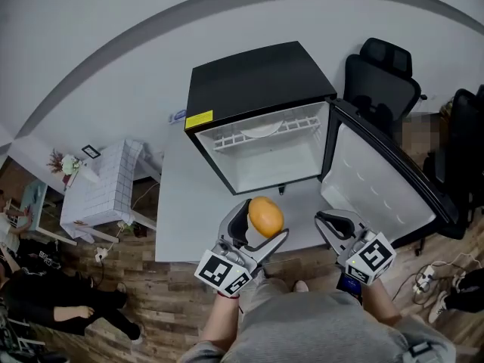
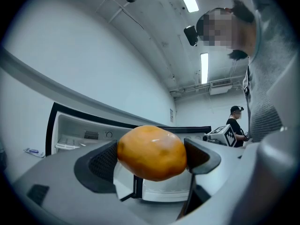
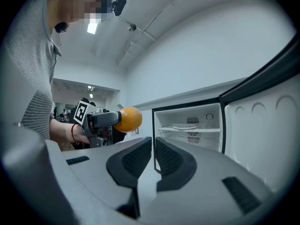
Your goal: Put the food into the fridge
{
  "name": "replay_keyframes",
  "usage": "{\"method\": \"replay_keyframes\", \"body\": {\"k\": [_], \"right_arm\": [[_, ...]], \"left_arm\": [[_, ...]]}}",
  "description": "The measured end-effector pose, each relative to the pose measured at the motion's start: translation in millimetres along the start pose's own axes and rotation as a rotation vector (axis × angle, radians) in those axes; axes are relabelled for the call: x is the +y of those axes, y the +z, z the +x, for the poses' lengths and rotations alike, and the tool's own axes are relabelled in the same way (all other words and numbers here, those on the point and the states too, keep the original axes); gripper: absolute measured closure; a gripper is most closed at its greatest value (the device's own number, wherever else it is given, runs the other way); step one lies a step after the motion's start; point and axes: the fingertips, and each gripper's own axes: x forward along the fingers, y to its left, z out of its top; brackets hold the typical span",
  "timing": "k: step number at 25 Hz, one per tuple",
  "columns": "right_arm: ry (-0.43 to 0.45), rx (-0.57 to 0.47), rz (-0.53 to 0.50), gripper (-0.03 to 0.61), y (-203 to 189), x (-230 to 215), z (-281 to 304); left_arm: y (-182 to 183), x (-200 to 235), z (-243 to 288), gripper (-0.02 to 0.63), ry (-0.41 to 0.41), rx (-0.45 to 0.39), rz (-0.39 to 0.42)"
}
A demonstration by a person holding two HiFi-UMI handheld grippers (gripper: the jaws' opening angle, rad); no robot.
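Head view: an orange fruit (image 1: 265,216) was gripped by the left tool (image 1: 263,222) just in front of the open fridge (image 1: 257,82), and the right tool (image 3: 153,148) was seen closed and empty in front of the fridge door (image 1: 378,184).

A pale worktop (image 1: 178,218) is recorded on a wood-plank floor (image 1: 174,293). One black fridge (image 1: 257,82) is stood directly on it, toward the far edge, its door (image 1: 378,180) swung open at the right.
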Motion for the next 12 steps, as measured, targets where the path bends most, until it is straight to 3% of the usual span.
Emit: {"method": "replay_keyframes", "body": {"k": [6, 12], "right_arm": [[-0.030, 0.007, -0.012, 0.563, 2.2, -14.1, 18.3], [-0.026, 0.041, -0.010, 0.563, -3.5, -19.7, 35.4]], "left_arm": [[-7.9, 32.7, 30.0, 0.155, -0.031, 0.051, -0.009], [-5.7, 88.1, 65.4, 0.156, 0.024, 0.062, 0.015]]}}
